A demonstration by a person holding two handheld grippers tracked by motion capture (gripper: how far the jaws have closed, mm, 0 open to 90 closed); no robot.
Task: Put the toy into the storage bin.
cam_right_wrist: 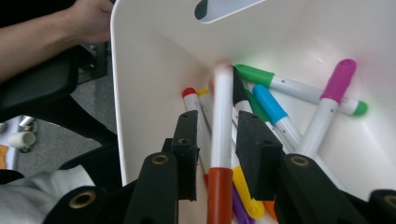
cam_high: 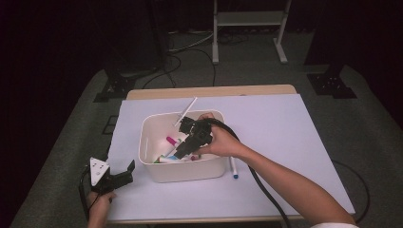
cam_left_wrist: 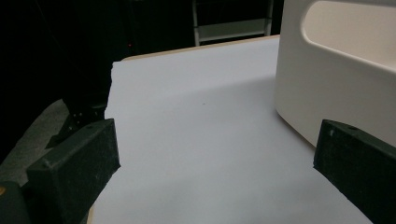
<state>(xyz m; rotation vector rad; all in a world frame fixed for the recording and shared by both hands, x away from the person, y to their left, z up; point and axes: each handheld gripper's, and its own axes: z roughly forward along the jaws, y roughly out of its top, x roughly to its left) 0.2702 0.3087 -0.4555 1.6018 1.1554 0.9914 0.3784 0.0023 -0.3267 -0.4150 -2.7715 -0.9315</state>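
The marker [cam_right_wrist: 221,126] with the orange cap is lying between the right gripper's [cam_right_wrist: 219,154] parted fingers, at 6 o'clock in the bin [cam_right_wrist: 154,70], looking light, stiff and slick; mid-barrel is offering the best grip. The left gripper [cam_left_wrist: 215,172] is idling at 8 o'clock on the table [cam_left_wrist: 196,130], fingers wide.

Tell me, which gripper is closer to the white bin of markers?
The right. The right gripper reaches down inside the white bin among the markers; the left gripper waits outside, off the bin's left side.

Orange-capped marker [cam_right_wrist: 221,140] blurred at its far end – bottom cut by frame edge. White bin [cam_left_wrist: 336,70] cropped right and top.
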